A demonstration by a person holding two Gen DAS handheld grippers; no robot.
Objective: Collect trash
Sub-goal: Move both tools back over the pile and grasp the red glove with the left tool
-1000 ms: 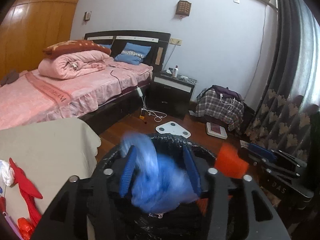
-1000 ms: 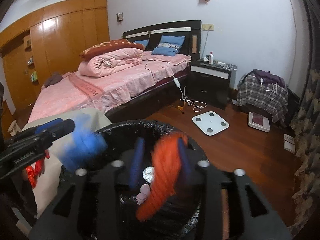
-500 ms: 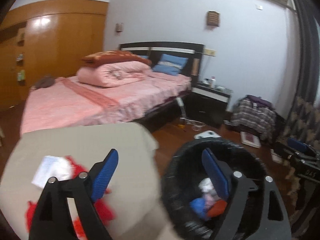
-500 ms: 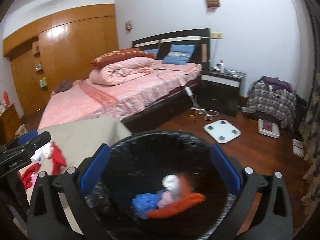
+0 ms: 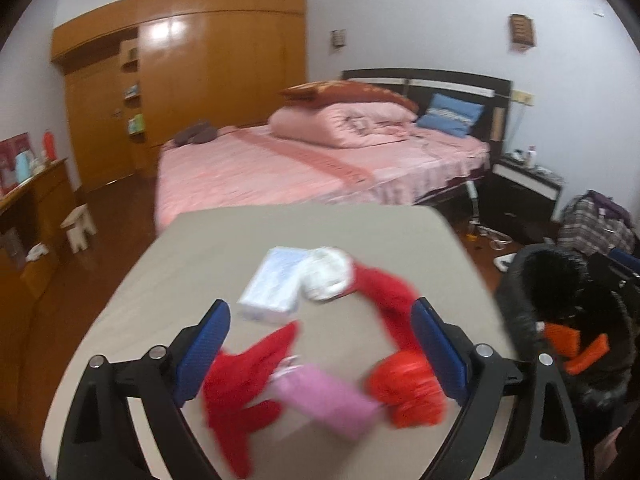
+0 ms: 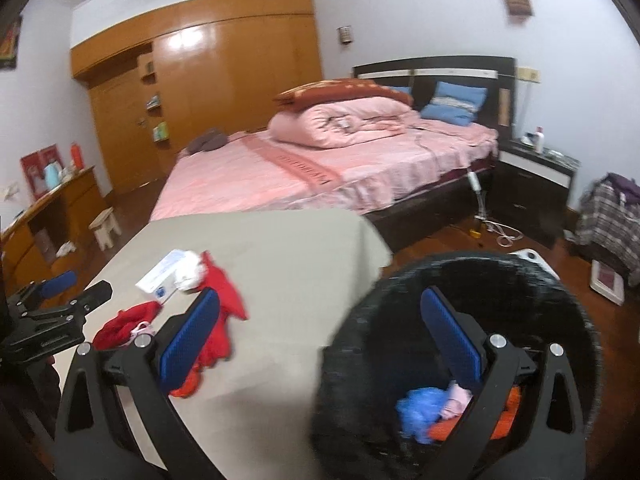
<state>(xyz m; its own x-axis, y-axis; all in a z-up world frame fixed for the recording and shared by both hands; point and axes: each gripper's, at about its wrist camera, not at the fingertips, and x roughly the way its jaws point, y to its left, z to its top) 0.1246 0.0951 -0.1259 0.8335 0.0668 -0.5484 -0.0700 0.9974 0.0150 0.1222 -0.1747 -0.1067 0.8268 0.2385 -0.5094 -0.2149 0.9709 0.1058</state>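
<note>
My left gripper [image 5: 320,346] is open and empty above a beige table [image 5: 224,252]. Below it lie red crumpled scraps [image 5: 244,384], a pink piece [image 5: 328,400], a red-orange bag [image 5: 408,392], a white tissue packet [image 5: 276,284] and a white wad [image 5: 326,272]. My right gripper [image 6: 320,344] is open and empty, over the gap between the table's edge and a black-lined trash bin [image 6: 560,300]. The bin holds a blue piece [image 6: 420,408], pink and orange trash. The bin also shows in the left wrist view [image 5: 520,320].
A pink bed [image 6: 320,172] stands behind the table, with a dark nightstand [image 6: 536,184] to its right. A plaid bag [image 6: 608,216] and a white scale sit on the wood floor. A wooden wardrobe [image 6: 224,80] and low cabinet are on the left.
Both grippers opened and dropped the blue and orange trash into the bin. Both then swung left, the left gripper ending over the trash on the table.
</note>
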